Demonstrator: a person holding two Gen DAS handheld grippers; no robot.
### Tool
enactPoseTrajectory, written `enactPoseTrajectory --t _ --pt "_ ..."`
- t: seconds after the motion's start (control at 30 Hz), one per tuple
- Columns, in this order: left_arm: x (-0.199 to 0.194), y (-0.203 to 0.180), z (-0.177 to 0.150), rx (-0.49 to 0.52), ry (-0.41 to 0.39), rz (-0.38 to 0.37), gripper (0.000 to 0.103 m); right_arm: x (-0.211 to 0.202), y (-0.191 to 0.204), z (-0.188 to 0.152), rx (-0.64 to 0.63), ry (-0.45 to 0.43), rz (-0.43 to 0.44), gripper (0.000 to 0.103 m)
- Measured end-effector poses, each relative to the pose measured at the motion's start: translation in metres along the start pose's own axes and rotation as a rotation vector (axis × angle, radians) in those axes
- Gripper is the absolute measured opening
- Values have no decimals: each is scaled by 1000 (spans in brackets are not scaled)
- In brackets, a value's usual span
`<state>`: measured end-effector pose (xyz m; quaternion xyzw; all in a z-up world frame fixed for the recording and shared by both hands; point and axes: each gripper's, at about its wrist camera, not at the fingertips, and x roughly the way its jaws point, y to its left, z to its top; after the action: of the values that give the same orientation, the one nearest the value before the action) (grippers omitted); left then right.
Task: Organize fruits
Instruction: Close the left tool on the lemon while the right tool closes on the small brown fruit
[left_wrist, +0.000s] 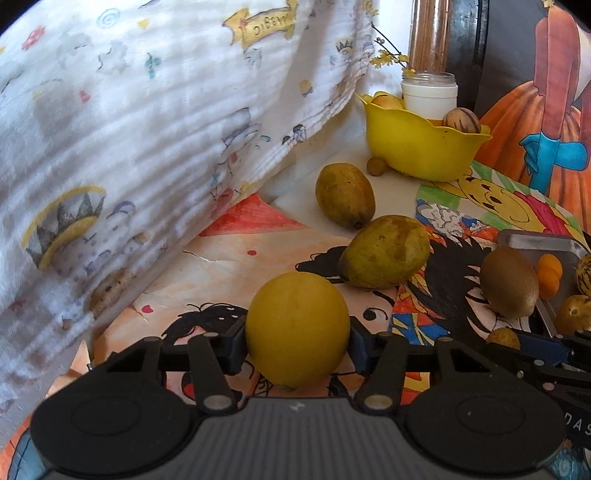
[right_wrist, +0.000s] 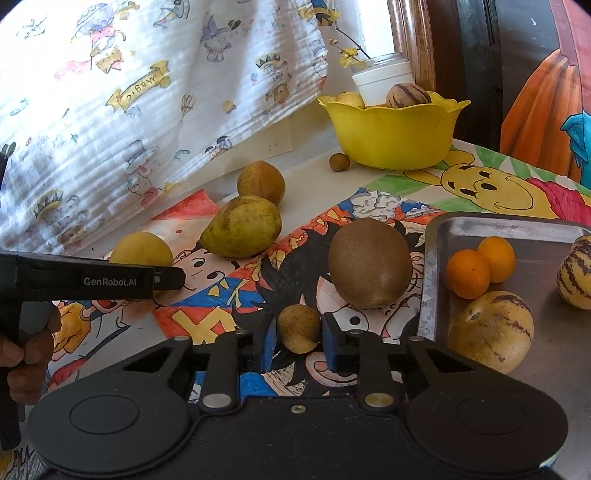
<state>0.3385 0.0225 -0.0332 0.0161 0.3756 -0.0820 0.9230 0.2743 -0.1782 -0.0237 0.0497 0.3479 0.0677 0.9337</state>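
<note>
The left gripper (left_wrist: 297, 345), angled downward, clamps one round yellow fruit (left_wrist: 297, 328) against the cartoon-printed table covering (left_wrist: 229, 258). The right gripper (right_wrist: 298, 343), tilted likewise, pinches one small brown round fruit (right_wrist: 298, 328). Beyond lie one fuzzy brown kiwi (right_wrist: 369, 262) and two yellow-green mangoes (right_wrist: 242, 226). The metal tray (right_wrist: 430, 258) carries two small oranges (right_wrist: 468, 273) and seemingly two striped melons (right_wrist: 491, 330). Farthest, a yellow plastic bowl (right_wrist: 391, 133) holds more fruit.
</note>
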Motion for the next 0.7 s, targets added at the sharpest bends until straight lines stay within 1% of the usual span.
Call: enactPoseTrajectory --t 0.27,0.5,0.7 --pt "-6 -4 -4 0 15 -37 58 -4 -3 0 48 18 47 28" --pt "-19 -7 -7 -24 2 -60 58 -13 -7 -5 77 24 70 28" --pt "-35 -15 -10 -35 -11 -83 58 -32 -10 -6 96 -10 92 28"
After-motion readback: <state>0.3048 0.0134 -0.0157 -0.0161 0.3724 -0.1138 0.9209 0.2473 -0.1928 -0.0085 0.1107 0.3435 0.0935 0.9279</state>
